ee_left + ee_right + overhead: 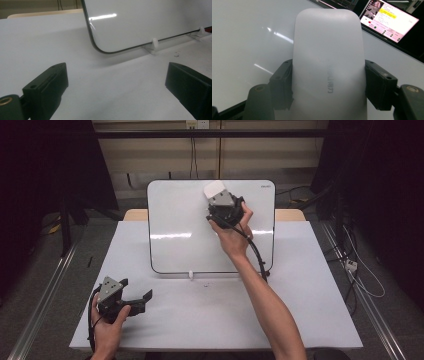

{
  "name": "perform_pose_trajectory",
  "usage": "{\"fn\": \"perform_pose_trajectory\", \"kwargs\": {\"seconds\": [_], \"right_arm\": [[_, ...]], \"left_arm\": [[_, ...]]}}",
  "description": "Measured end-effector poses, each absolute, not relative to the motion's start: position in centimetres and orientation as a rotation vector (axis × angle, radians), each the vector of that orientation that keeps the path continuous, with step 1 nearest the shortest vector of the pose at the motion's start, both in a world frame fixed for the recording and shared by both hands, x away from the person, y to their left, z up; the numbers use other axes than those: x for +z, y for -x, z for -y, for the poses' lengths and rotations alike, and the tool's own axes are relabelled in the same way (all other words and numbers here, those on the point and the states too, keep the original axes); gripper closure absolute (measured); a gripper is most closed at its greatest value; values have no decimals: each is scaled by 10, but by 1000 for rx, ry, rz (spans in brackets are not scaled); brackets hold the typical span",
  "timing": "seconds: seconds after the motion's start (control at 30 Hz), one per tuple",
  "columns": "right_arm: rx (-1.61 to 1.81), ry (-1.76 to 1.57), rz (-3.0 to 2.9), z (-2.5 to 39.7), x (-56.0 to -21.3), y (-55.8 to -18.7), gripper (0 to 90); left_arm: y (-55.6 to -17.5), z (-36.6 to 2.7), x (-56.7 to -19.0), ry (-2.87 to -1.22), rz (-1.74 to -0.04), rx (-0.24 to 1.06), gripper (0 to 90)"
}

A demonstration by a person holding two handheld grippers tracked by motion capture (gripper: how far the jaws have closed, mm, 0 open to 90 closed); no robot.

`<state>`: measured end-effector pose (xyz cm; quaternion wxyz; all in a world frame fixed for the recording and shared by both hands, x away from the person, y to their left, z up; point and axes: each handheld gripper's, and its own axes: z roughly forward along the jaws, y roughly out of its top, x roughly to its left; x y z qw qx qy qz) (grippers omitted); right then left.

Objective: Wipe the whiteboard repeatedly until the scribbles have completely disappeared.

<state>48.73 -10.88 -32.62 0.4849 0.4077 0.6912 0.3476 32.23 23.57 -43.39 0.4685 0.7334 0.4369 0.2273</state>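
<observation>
While the right gripper (223, 200) clamps the white rounded plastic eraser (329, 65) against the propped glossy whiteboard (175, 220), hard pushing could topple that board; the left gripper (131, 300) rests wide open, well below it.

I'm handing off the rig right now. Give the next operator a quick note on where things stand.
Right gripper: shut on the white eraser, held against the upper part of the whiteboard.
Left gripper: open, holding nothing, low over the table near its front left corner.
Whiteboard stands propped on small white feet; its visible surface looks clean.
Left: finish any wiping, then set the eraser down.
</observation>
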Motion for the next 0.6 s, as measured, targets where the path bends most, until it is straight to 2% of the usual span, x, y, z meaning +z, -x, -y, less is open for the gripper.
{"fn": "perform_pose_trajectory", "kwargs": {"seconds": [0.33,0.6], "right_arm": [[816,-1146,-1602,182,-331,-473,316],[892,-1171,-1635,193,-330,-468,316]], "left_arm": [[-323,-233,-435,-1799,-1073,563,45],[-322,-234,-435,-1802,-1078,564,45]]}}
